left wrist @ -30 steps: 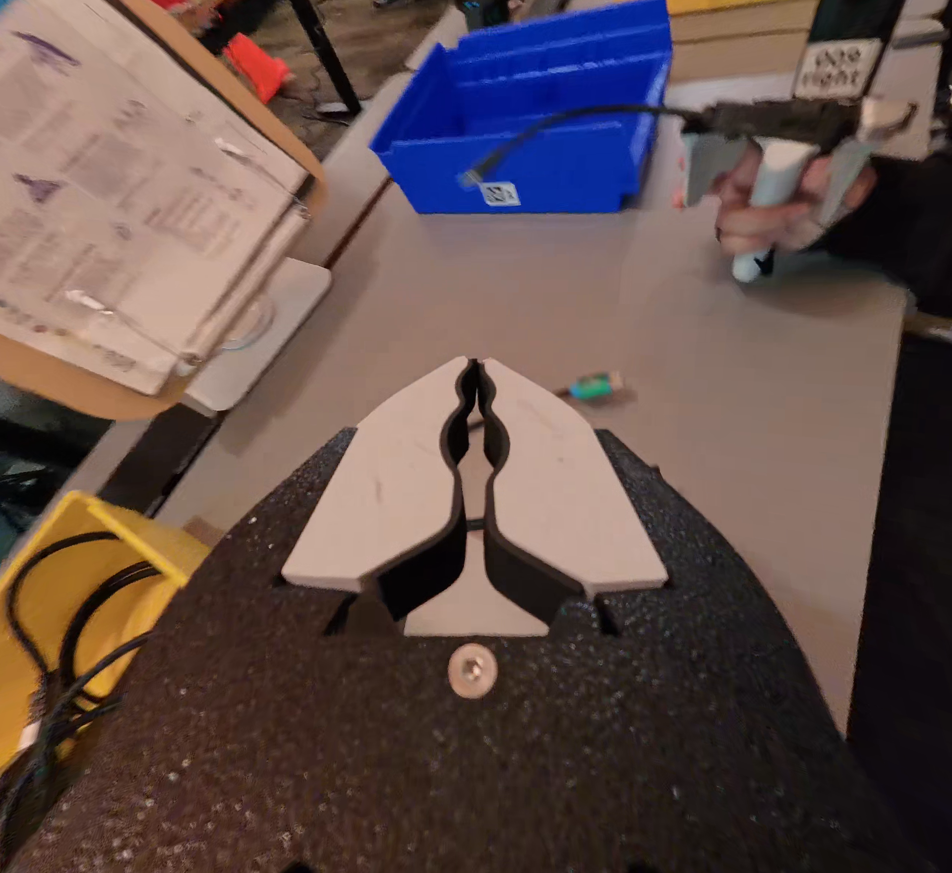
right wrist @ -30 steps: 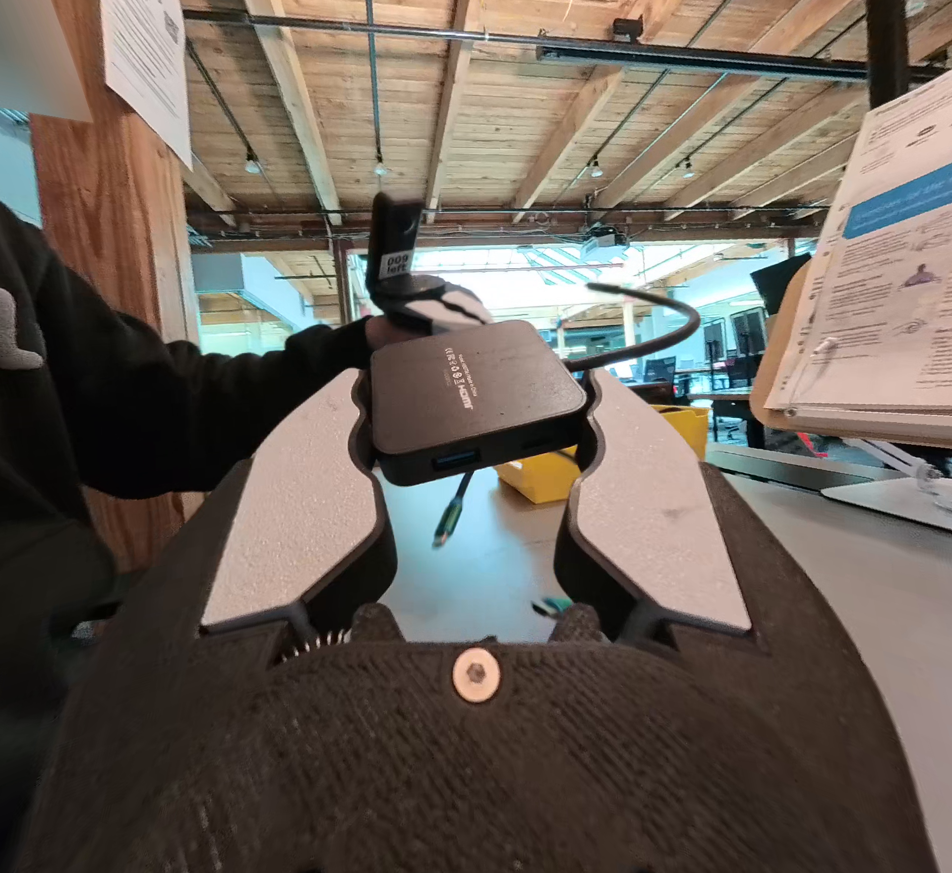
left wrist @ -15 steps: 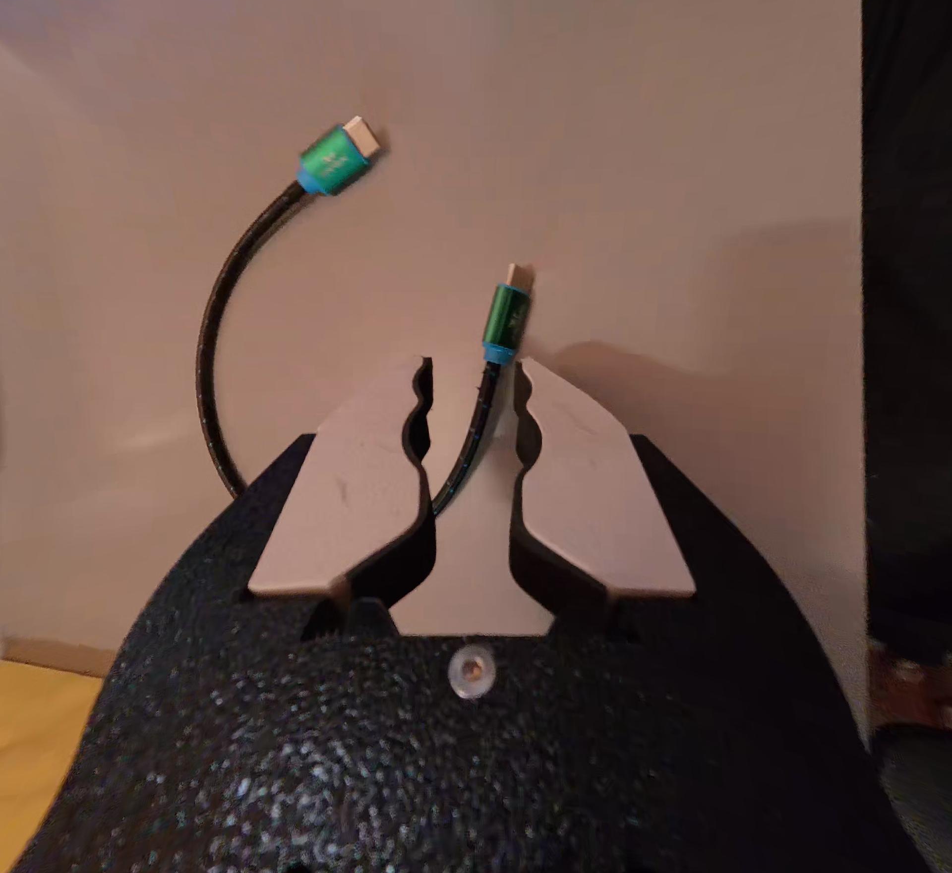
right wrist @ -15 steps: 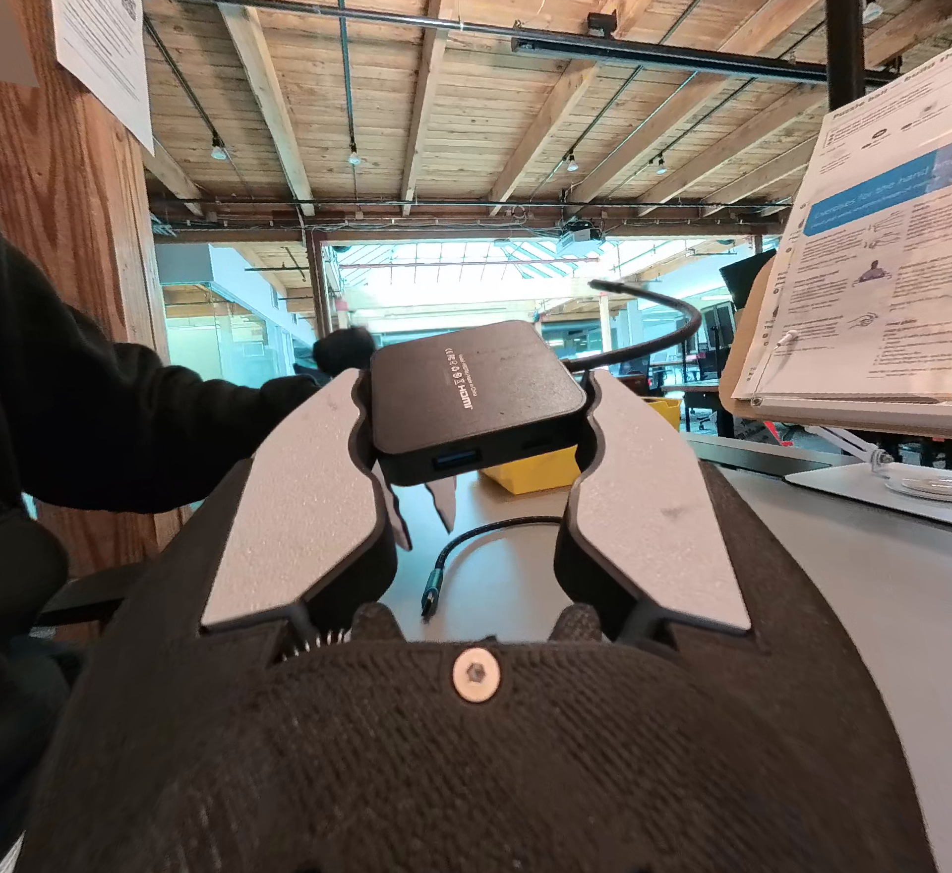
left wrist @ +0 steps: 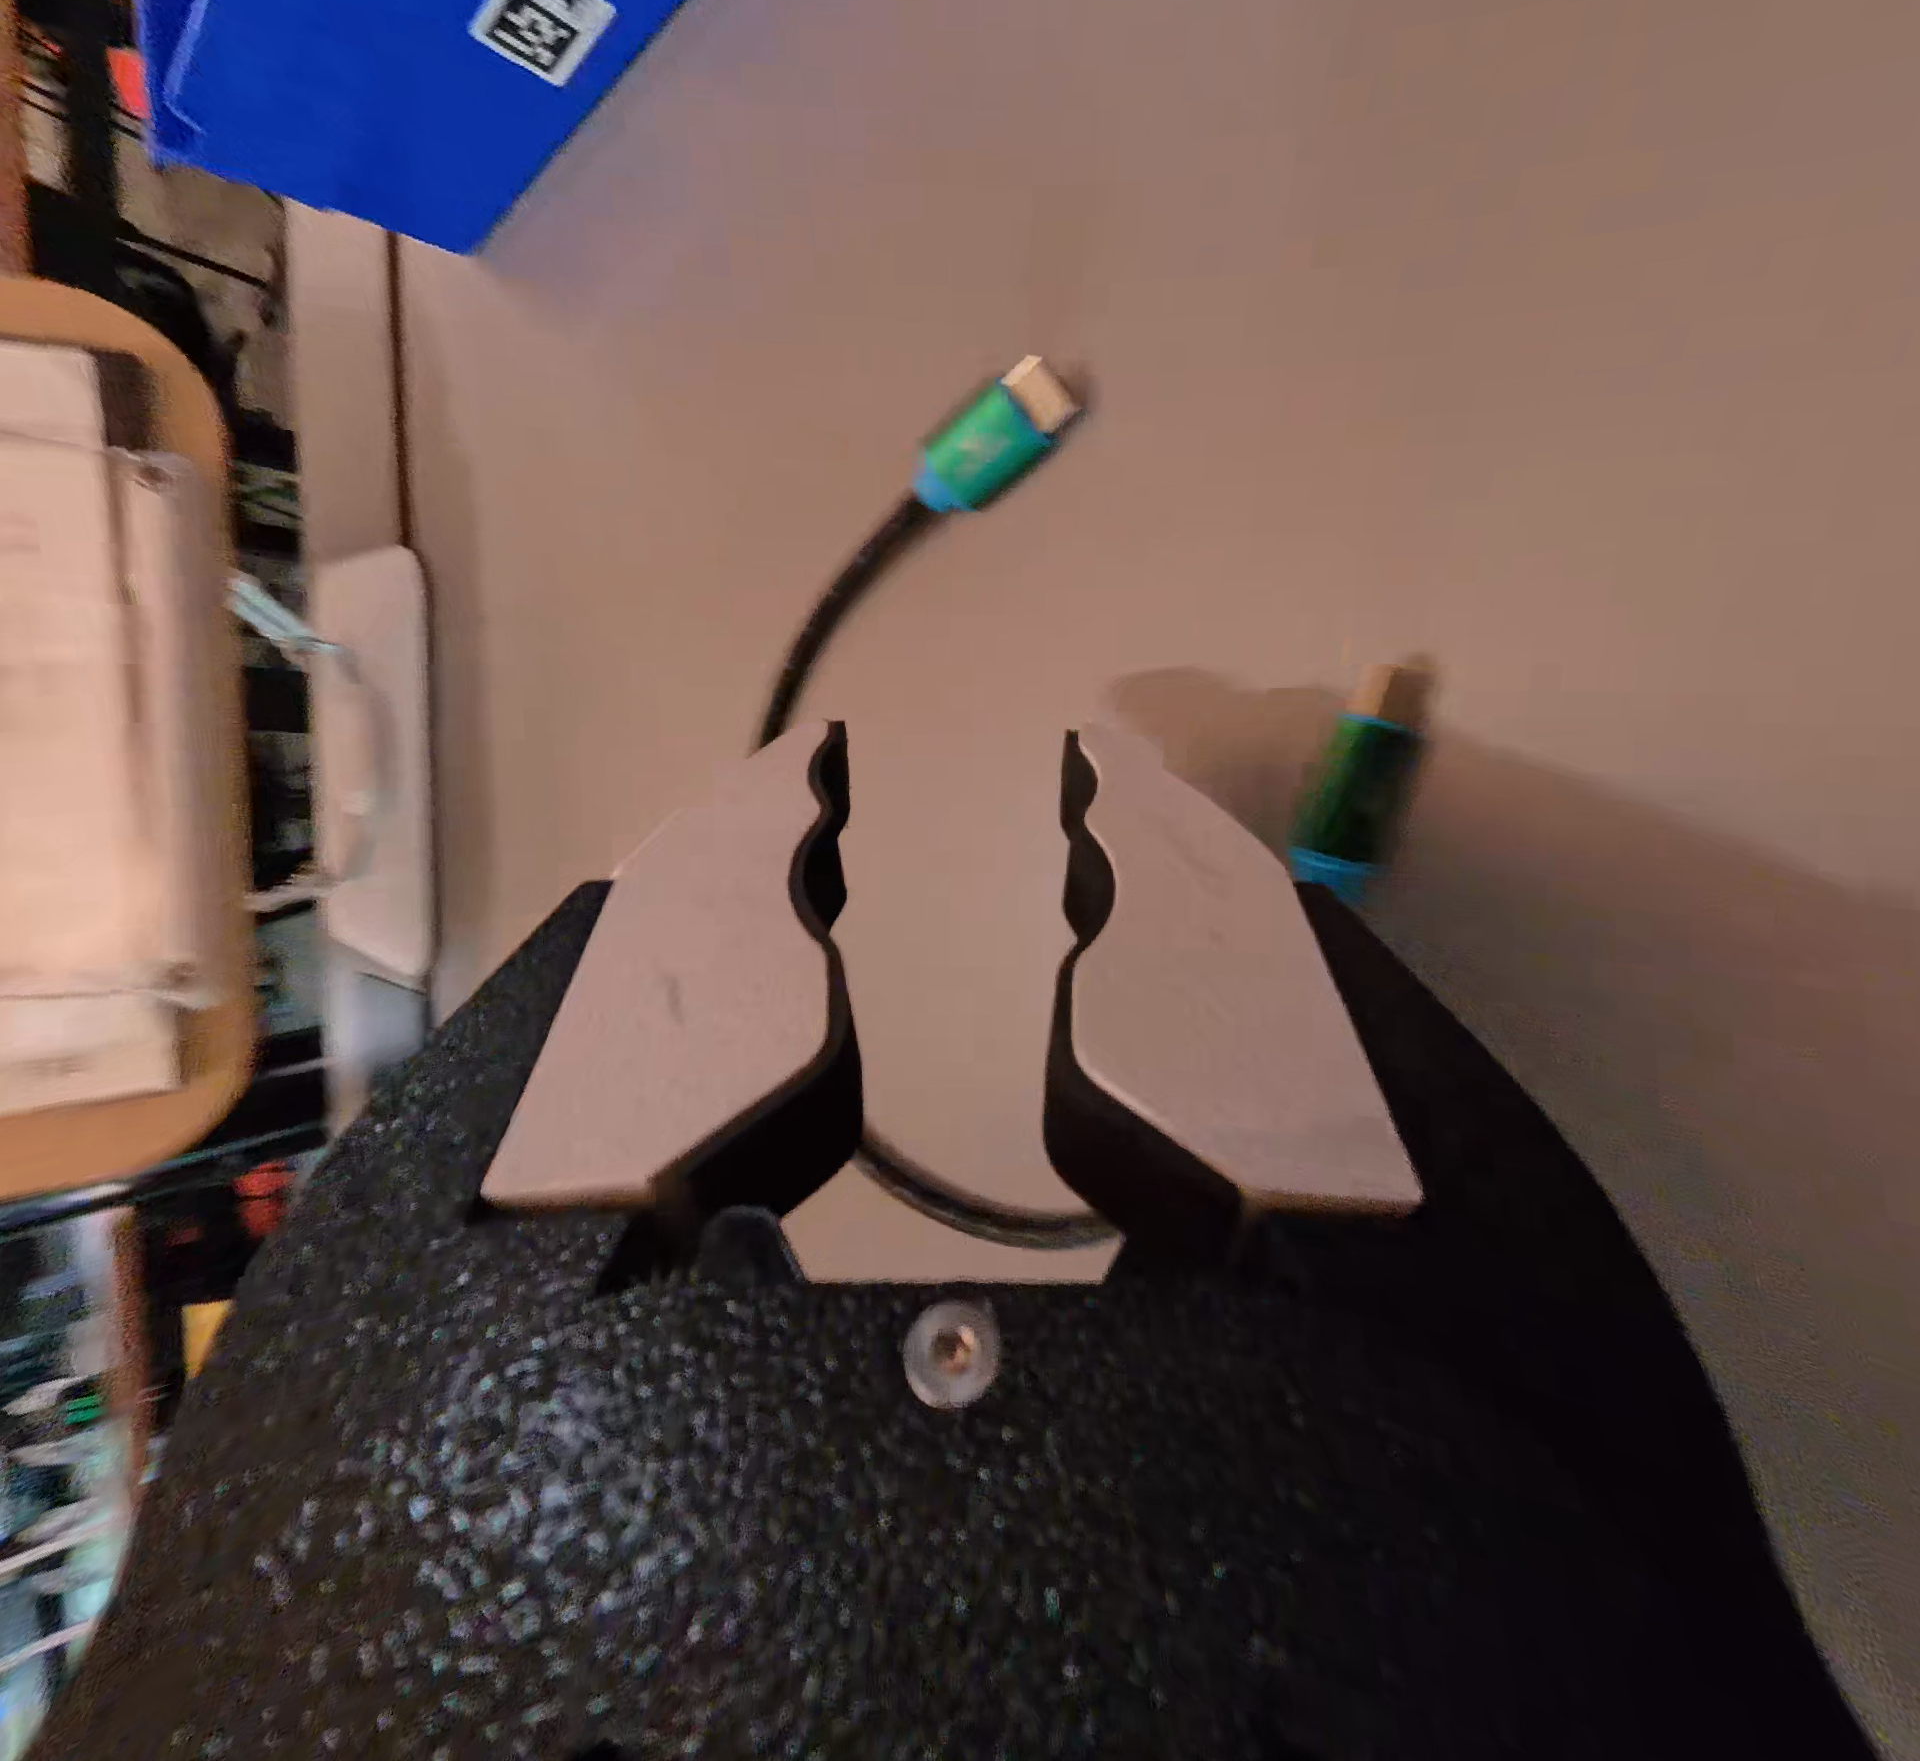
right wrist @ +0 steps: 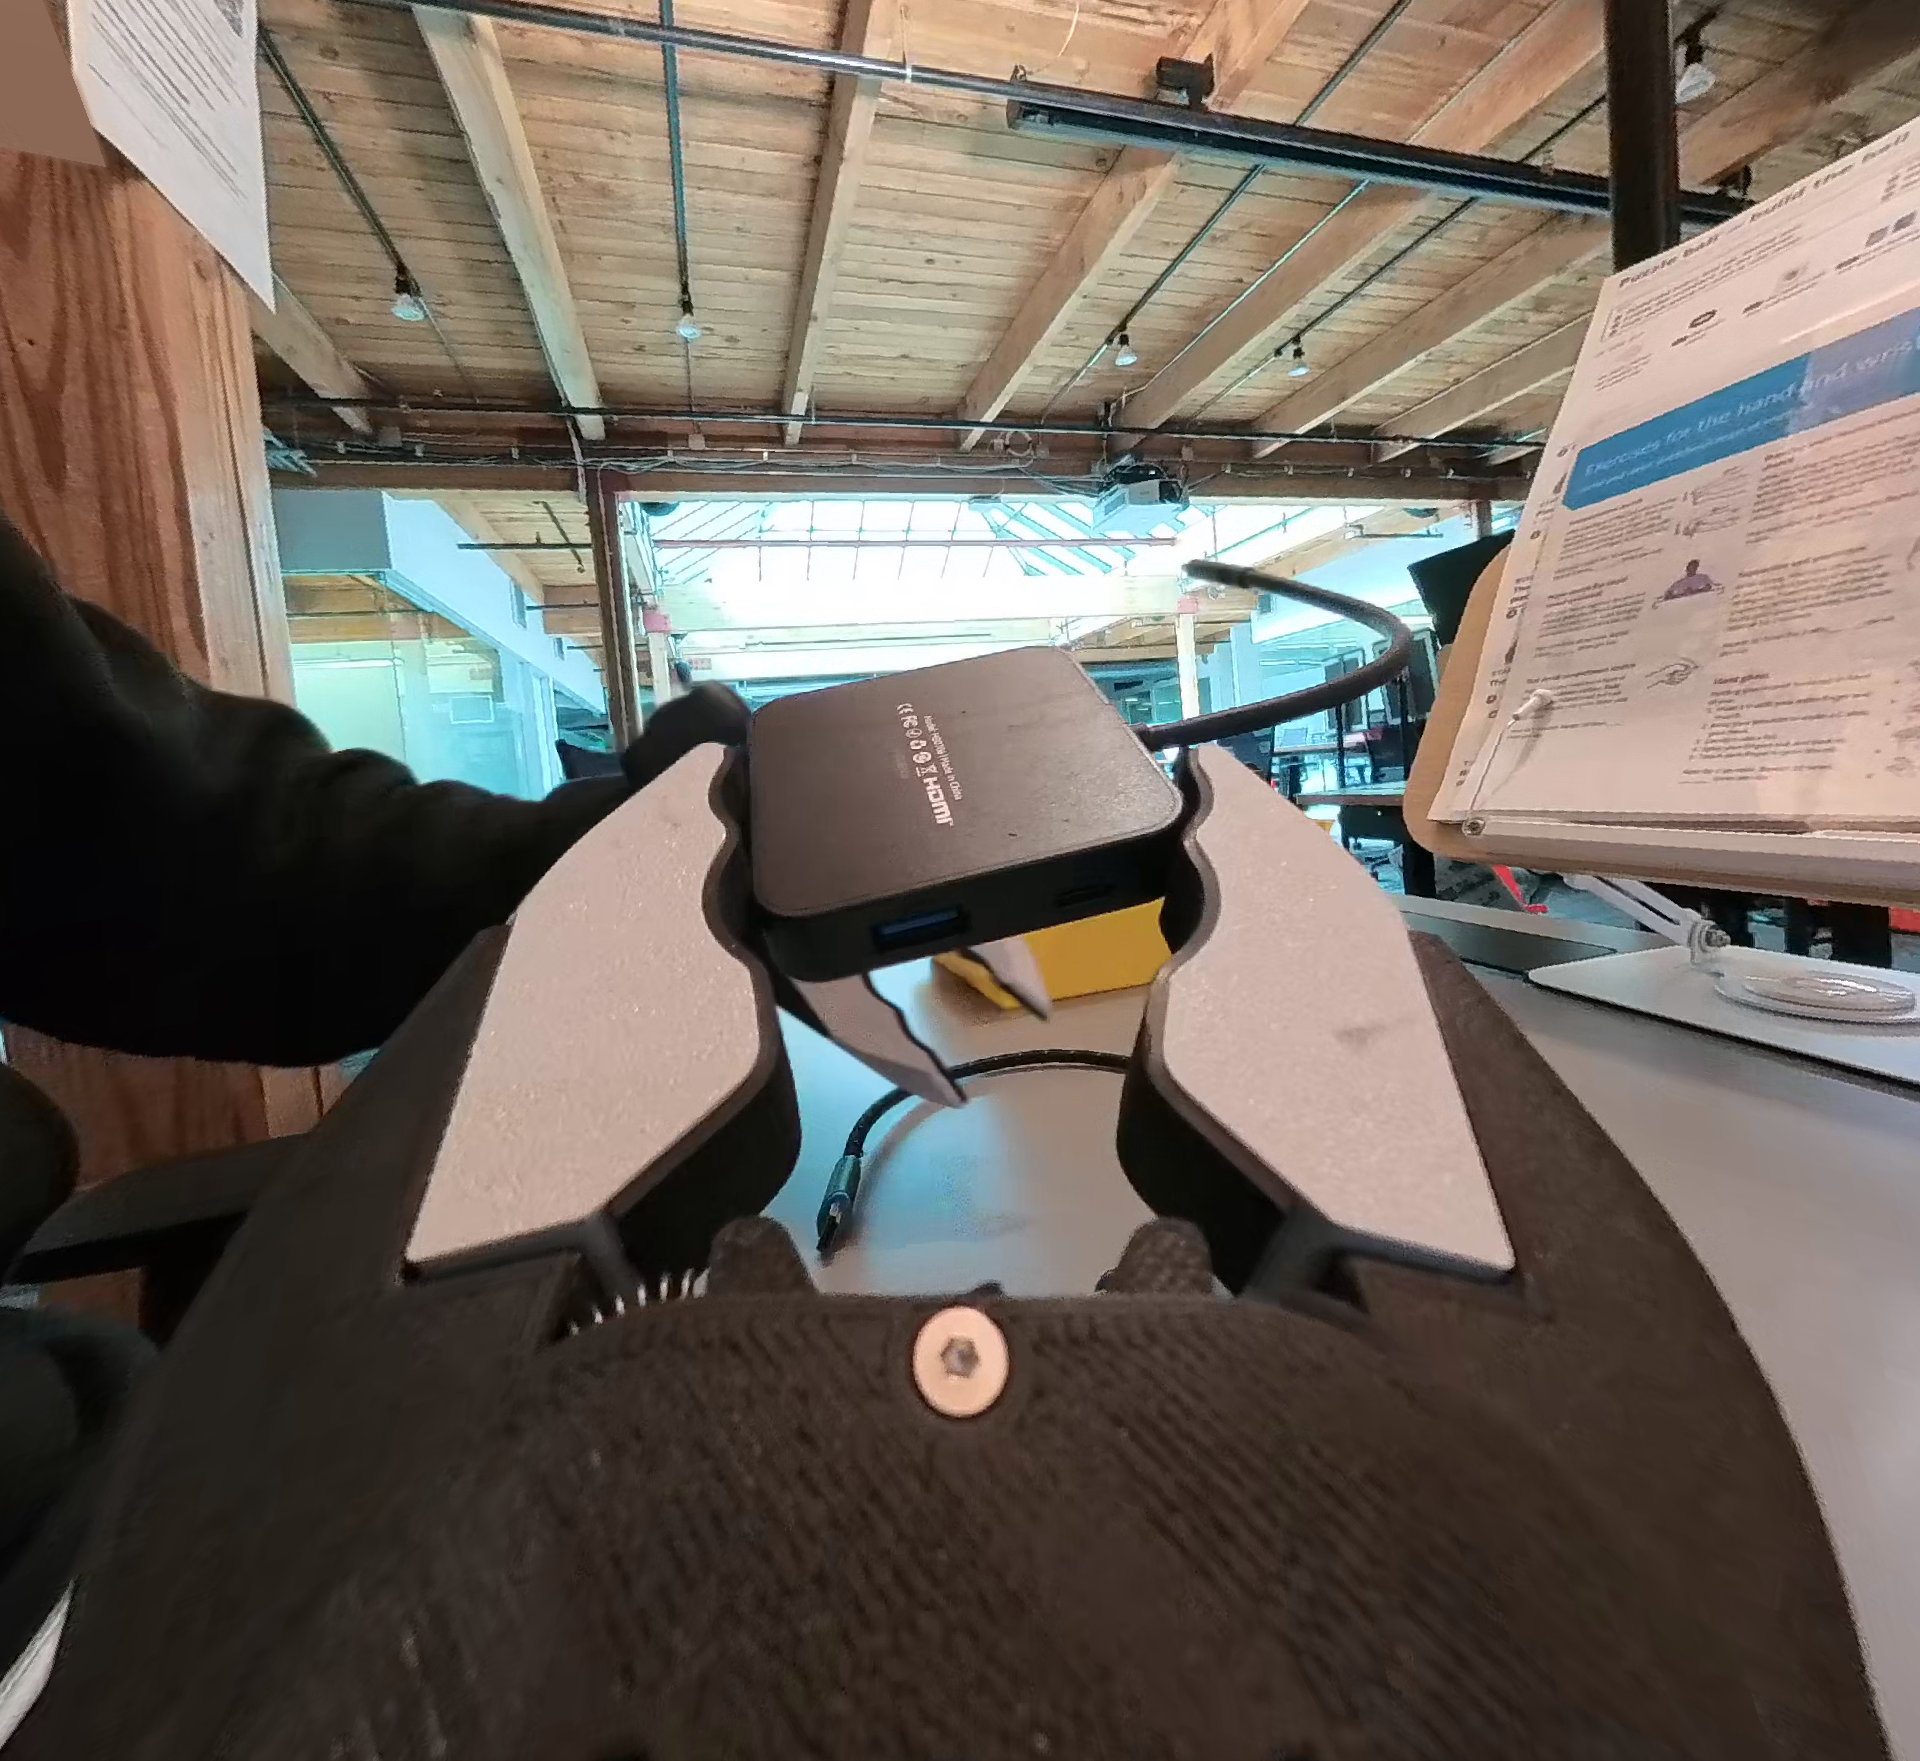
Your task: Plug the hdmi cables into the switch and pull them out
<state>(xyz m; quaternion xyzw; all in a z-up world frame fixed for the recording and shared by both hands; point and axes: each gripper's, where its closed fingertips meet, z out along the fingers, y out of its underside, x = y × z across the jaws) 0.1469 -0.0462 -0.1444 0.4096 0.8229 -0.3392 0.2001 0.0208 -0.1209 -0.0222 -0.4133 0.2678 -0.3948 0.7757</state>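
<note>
Seen from the left wrist, the left gripper (left wrist: 951, 755) hung with jaws parted and empty over the grey table (left wrist: 1455, 257), above the braided HDMI cable (left wrist: 821, 641) whose green plugs (left wrist: 987, 449) lay flat on either side of its fingers, seemingly lined up for a pick. From the right wrist, the right gripper (right wrist: 961, 828) was clamped on the black switch (right wrist: 956, 797), held aloft (ports facing the camera), probably to receive a plug.

Workshop or maker space: we log exposed timber ceiling joists (right wrist: 831, 153), grey worktable (left wrist: 1351, 257), blue parts bin (left wrist: 343, 28), yellow bin (right wrist: 1101, 953), instruction sheets on stand (right wrist: 1714, 620).
</note>
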